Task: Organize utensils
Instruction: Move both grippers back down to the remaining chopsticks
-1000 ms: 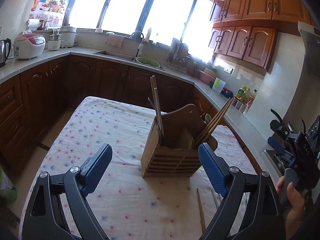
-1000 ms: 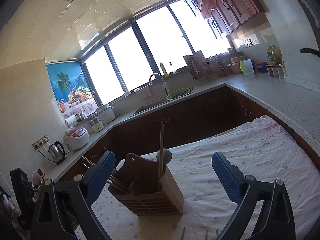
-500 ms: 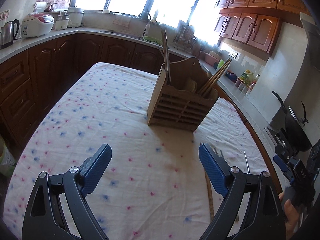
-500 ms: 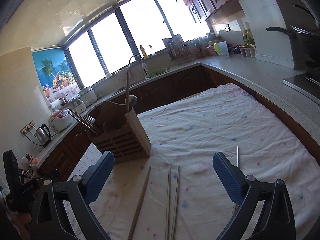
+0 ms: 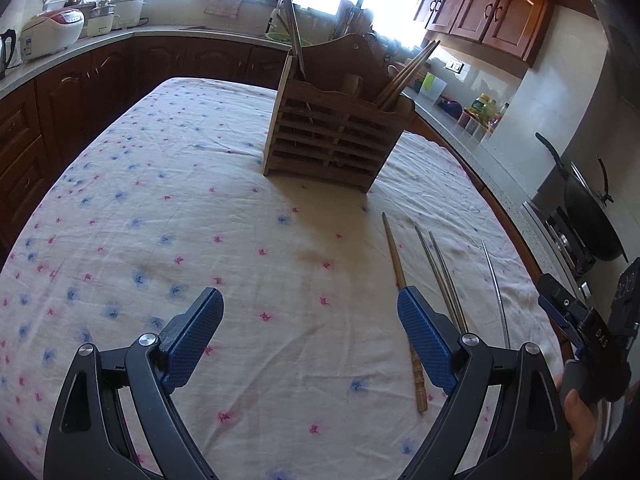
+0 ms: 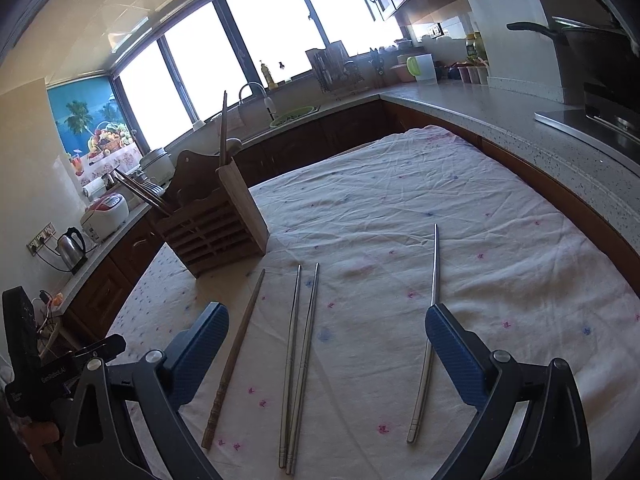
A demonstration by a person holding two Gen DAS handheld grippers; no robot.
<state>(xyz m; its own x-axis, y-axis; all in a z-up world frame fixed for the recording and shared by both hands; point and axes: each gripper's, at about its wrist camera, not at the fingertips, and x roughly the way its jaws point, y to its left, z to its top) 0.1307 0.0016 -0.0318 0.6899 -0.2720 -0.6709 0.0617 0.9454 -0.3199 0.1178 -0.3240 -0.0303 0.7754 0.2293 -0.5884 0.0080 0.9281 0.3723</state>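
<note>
The right wrist view shows all four loose chopsticks full length on the flowered tablecloth (image 6: 460, 200): a wooden chopstick (image 6: 234, 356) at lower left of centre, a pair of metal chopsticks (image 6: 298, 364) lying side by side and touching near their thick ends at the bottom, and a single metal chopstick (image 6: 430, 320) well apart to the right, its lower stretch partly hidden behind the right-hand blue pad. The left wrist view crowds the same sticks into its lower right, where the wooden chopstick (image 5: 402, 308) passes behind the pad, but it alone shows the slatted front of the wooden utensil holder (image 5: 334, 136) squarely, standing upper centre with chopsticks leaning out of its right compartment and one long stick upright at its left. In the right view the utensil holder (image 6: 216, 224) stands at middle left. The left gripper (image 5: 310, 336) is spread wide over bare cloth with nothing between its pads; the right gripper (image 6: 326, 352) is likewise wide, above the metal pair without touching it. A second ago both cameras looked higher, at the holder and the windows, and the loose chopsticks barely showed; now both are tipped down toward the cloth.
</note>
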